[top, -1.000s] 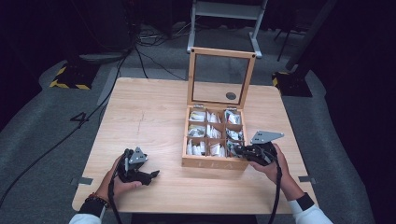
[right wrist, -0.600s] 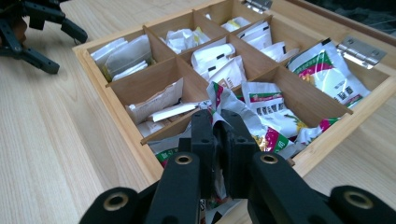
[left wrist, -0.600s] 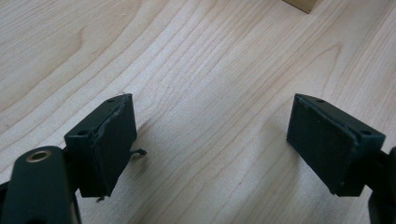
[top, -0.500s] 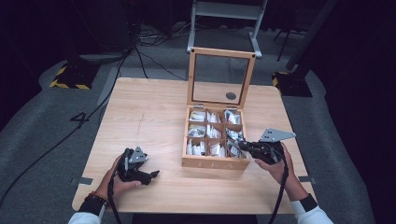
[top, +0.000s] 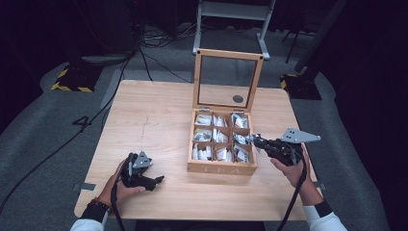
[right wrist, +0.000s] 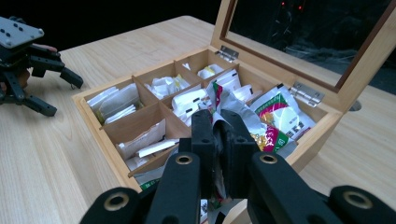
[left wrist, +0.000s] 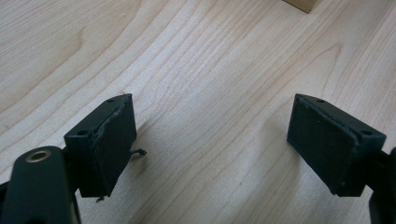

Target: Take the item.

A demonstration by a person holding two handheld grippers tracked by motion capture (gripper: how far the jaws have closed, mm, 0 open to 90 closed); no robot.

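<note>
A wooden tea box [top: 221, 169] with its glass lid [top: 228, 79] standing upright sits right of the table's middle. Its compartments hold white and printed packets. My right gripper [top: 252, 140] hovers over the box's right side, shut on a crinkled silver packet with red and green print [right wrist: 225, 99], held just above the compartments. In the right gripper view the jaws [right wrist: 218, 122] pinch the packet's lower part. My left gripper [top: 156, 181] rests open on the table at the front left; its pads [left wrist: 109, 140] stand wide apart over bare wood.
The wooden table [top: 149, 120] stretches left and behind the box. A round hole [top: 237, 99] shows in the tabletop behind the lid. Cables and a metal stand [top: 231, 9] lie on the floor beyond the far edge. The left gripper [right wrist: 63, 95] shows far left in the right gripper view.
My right gripper has risen and drawn back to the right, lifting the printed packet out of the box. The left hand has stayed where it was.
</note>
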